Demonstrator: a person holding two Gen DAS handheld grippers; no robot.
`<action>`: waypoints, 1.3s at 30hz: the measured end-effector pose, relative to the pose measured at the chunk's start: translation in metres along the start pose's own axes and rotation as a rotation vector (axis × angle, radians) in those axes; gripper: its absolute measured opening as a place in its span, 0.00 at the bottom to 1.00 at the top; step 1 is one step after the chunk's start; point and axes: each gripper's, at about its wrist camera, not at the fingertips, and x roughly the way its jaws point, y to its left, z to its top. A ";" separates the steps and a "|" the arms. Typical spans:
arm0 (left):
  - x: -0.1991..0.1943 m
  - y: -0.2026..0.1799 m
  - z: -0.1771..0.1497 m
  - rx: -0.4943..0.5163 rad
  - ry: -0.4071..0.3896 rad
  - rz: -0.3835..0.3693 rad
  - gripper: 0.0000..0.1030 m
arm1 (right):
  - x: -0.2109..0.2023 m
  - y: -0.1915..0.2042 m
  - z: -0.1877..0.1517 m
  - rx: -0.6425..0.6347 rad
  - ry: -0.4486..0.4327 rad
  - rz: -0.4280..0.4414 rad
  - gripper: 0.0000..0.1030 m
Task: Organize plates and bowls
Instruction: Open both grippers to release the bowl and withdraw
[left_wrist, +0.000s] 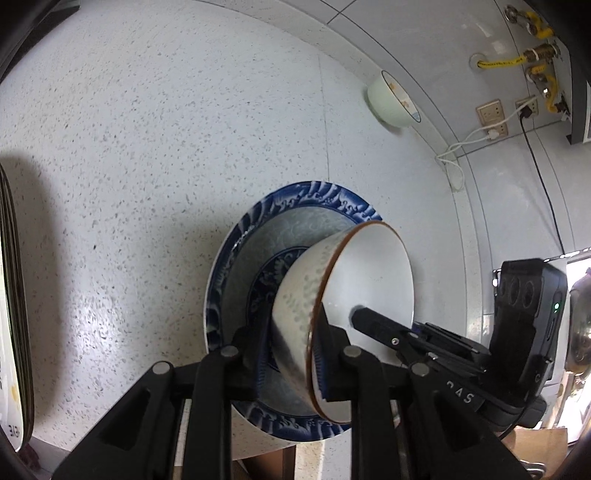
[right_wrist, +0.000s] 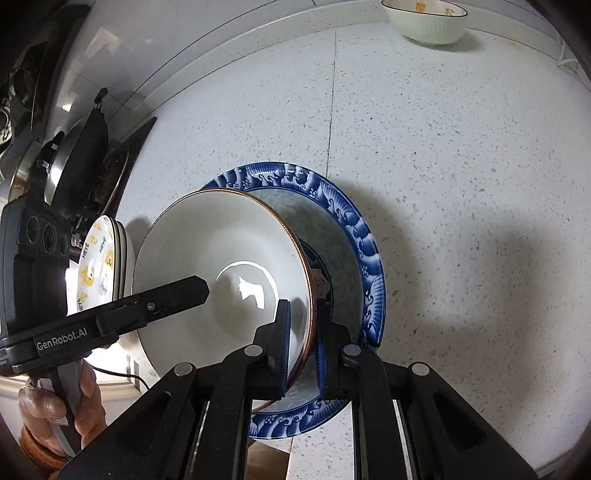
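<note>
We clamp our left claw (left_wrist: 291, 354) and right claw (right_wrist: 301, 347) on opposite rims of the white bowl (right_wrist: 221, 273), steadying it just above the blue plate (right_wrist: 354, 236) on the table (right_wrist: 461, 147) below.

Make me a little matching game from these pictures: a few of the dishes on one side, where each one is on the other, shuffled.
Things:
1. white bowl with brown rim
2. blue patterned plate
3. pale green bowl
4. yellow-patterned plates

Places:
A. far back on the counter, near the wall
B. stacked beside the stove
C. gripped at its rim by both claws
D. lying on the counter under the held bowl

Pairs: 1-C, 2-D, 3-A, 4-B
</note>
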 end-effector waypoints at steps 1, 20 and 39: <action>0.002 -0.004 0.001 0.011 0.003 0.015 0.19 | -0.001 -0.004 -0.002 0.003 0.000 0.002 0.11; -0.034 -0.019 0.003 0.107 -0.090 0.095 0.63 | -0.031 -0.013 -0.008 0.056 -0.091 0.070 0.39; -0.055 -0.027 0.068 0.046 -0.085 -0.009 0.84 | -0.079 -0.056 0.020 0.101 -0.260 0.094 0.63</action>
